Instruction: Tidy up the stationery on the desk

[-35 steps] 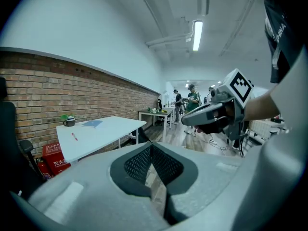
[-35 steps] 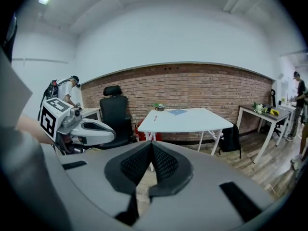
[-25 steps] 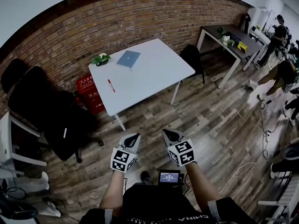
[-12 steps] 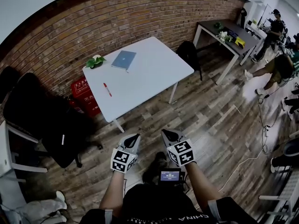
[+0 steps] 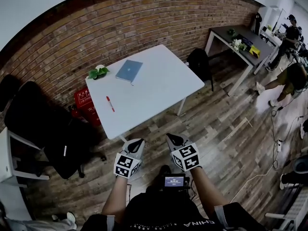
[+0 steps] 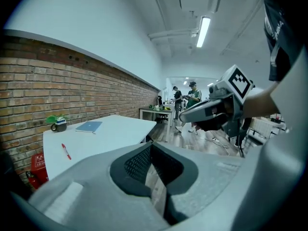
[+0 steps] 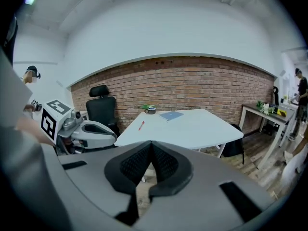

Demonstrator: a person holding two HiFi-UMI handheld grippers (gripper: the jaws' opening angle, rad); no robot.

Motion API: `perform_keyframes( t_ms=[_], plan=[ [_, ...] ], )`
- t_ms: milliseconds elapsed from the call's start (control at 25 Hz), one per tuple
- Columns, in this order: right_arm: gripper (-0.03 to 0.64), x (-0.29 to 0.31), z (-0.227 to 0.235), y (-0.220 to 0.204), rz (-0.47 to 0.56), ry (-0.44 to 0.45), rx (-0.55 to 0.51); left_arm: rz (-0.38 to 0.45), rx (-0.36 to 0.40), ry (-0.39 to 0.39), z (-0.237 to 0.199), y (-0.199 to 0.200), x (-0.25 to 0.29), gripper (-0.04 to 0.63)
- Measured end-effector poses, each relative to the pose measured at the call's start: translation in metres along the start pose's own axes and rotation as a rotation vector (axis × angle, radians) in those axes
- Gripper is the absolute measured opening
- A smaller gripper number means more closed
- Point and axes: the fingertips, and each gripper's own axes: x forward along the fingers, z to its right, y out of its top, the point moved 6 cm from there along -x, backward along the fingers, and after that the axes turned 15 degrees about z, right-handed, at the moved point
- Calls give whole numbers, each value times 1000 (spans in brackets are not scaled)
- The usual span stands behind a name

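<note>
Both grippers are out in front of me, over the wood floor point(image 5: 226, 129), short of the bench point(image 5: 159, 88). The left gripper point(image 5: 138, 141) has its jaws pressed together with nothing between them. The right gripper point(image 5: 170, 137) is the same, closed and empty. They hang side by side, tips angled in toward each other and pointing at the white bench.

On the bench, a red pen point(image 5: 110, 103) lies near the left edge, well apart from everything else. A blue notebook point(image 5: 129, 70) lies flat toward the far side. Near the notebook, at the far left corner, stands a small plant point(image 5: 98, 72) in a pot.

By the brick wall point(image 5: 96, 32), at the bench's left end, a red box point(image 5: 85, 96) sits on the floor. A black chair point(image 5: 41, 121) stands to the left of the bench. Far off on the right there's a dark bench point(image 5: 238, 40) with a few small things on top, and a person point(image 5: 288, 30) stands beyond it.
</note>
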Motion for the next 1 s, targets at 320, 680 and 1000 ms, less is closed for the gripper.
perform_keyframes(
  t_ms=[320,680,1000],
  plan=[
    [9,42,61,15,4,54,11,-8,9,47,-23,13,65,9],
    [9,70,108,20,-6,120,12,-17,0,123,-33,16,105,9],
    [9,94,119,16,-25,155,25,-35,-18,158,-48,10,118,9]
  ],
)
